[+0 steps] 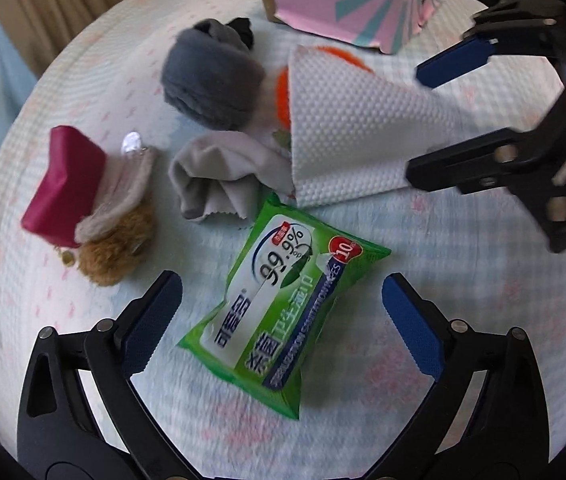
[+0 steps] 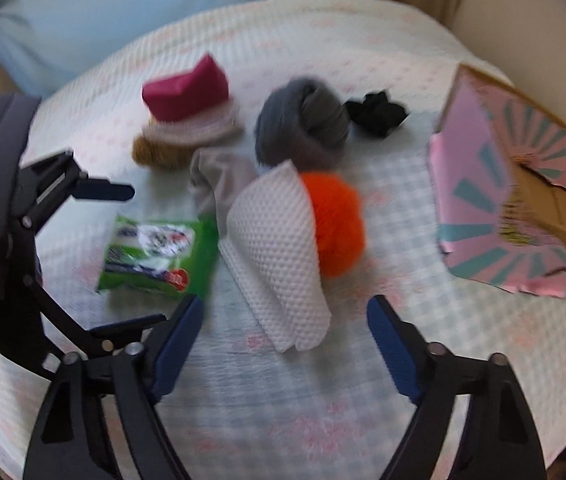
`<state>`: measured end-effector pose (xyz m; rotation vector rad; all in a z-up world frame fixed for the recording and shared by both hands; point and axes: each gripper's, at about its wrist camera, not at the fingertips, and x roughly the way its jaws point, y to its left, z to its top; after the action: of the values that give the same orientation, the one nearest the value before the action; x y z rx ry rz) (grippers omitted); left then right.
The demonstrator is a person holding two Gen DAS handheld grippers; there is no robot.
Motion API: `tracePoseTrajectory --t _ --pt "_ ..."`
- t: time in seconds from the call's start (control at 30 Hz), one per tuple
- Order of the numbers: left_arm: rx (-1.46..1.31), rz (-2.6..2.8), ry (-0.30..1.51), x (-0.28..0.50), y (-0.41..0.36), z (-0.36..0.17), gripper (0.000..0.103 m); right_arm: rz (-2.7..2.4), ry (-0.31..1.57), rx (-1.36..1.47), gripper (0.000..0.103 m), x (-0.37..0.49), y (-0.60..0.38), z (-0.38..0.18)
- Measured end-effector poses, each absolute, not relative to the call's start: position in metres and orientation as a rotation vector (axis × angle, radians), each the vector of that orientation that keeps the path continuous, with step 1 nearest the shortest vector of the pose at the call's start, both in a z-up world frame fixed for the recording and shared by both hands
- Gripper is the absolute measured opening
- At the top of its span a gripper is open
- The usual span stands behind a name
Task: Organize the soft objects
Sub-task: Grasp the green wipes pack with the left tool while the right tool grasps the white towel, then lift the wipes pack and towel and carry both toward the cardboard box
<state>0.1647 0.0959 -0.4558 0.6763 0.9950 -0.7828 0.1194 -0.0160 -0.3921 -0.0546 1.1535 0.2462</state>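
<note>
Bedding [image 1: 423, 240], a pale quilted spread with faint pink marks, carries a loose scatter of soft things waiting to be sorted. Far right stands a pink-and-teal cardboard box [image 2: 483, 184], its torn top open; what shows of the inside is bare brown card, the rest hidden. Near it, a folded white paper towel [image 2: 279, 248] leans over an orange pompom [image 2: 339, 224], touching it. A rolled grey fleece [image 1: 211, 80] lies farther off, with a black scrunchie [image 2: 379, 114] just beside it and a crumpled pale grey cloth [image 1: 219, 182] on its near side. To the left, a magenta pouch [image 1: 67, 184] rests against a beige band and a tan fluffy toy [image 1: 117, 254].

The green wet-wipes pack [image 1: 283, 300] lies flat between the widely spread fingers of the left gripper [image 1: 281, 320], untouched. The right gripper [image 2: 283, 344] is also parted, nothing between its pads, the towel's near edge just ahead.

By the look of it, the pack is light, squashy and slick-filmed; pinching across its narrow middle seems safest. The towel would likely crumple or unfold, so it wants a gentle hold at its folded edge.
</note>
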Motion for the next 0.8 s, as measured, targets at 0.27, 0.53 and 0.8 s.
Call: tracePoseTrajectory --t 0.27,0.53,0.8 --pt "0.698 -0.840 1.080 0.172 0.083 -0.475 0.079 0.288 1.212 -0.097 0.038 0.126 -0.007 -0.412" --pt "0.657 -0.828 1.101 0.176 0.084 -0.472 0.052 0.278 1.190 -0.117 0.016 0.121 -0.005 -0.401" --pt "0.546 -0.749 1.114 0.179 0.103 -0.453 0.038 0.292 1.153 -0.088 0.011 0.113 -0.001 -0.379"
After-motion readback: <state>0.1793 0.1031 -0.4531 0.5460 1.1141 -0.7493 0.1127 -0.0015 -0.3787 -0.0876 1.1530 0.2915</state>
